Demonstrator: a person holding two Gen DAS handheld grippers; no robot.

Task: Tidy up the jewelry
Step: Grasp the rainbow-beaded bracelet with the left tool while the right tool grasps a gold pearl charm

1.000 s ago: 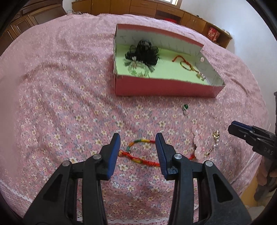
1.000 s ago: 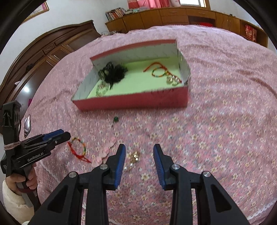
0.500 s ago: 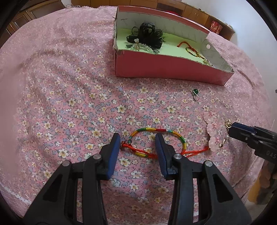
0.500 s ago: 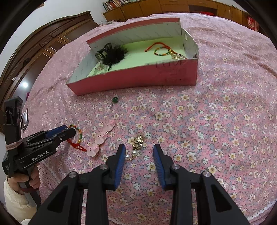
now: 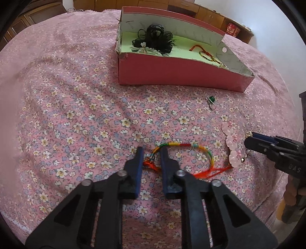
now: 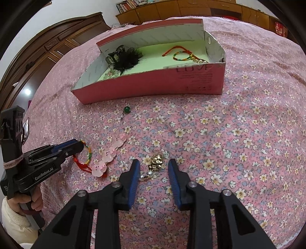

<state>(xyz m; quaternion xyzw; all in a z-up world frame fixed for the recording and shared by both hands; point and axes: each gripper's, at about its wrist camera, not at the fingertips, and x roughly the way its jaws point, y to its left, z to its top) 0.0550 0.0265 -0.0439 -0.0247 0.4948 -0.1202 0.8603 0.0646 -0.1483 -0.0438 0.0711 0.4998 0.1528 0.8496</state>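
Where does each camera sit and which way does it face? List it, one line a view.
Left wrist: on the left gripper, facing down at the woven bracelet between its jaws; right gripper shows at right.
Right wrist: on the right gripper, jaws closing around the gold earring; left gripper and a hand show left.
Both share the pink box.

A pink cotton bedspread printed with small white and yellow flowers (image 6: 239,134) covers the whole near surface, lying in soft wrinkles, with a white lace trim (image 5: 11,220) along its near edge. To one side rises a dark brown carved wooden wardrobe (image 6: 38,57), a bright spot of light reflected in its polished door. A low run of light brown wooden cabinets (image 6: 172,9) lines the far white wall (image 5: 248,11), with books (image 6: 128,3) on top.
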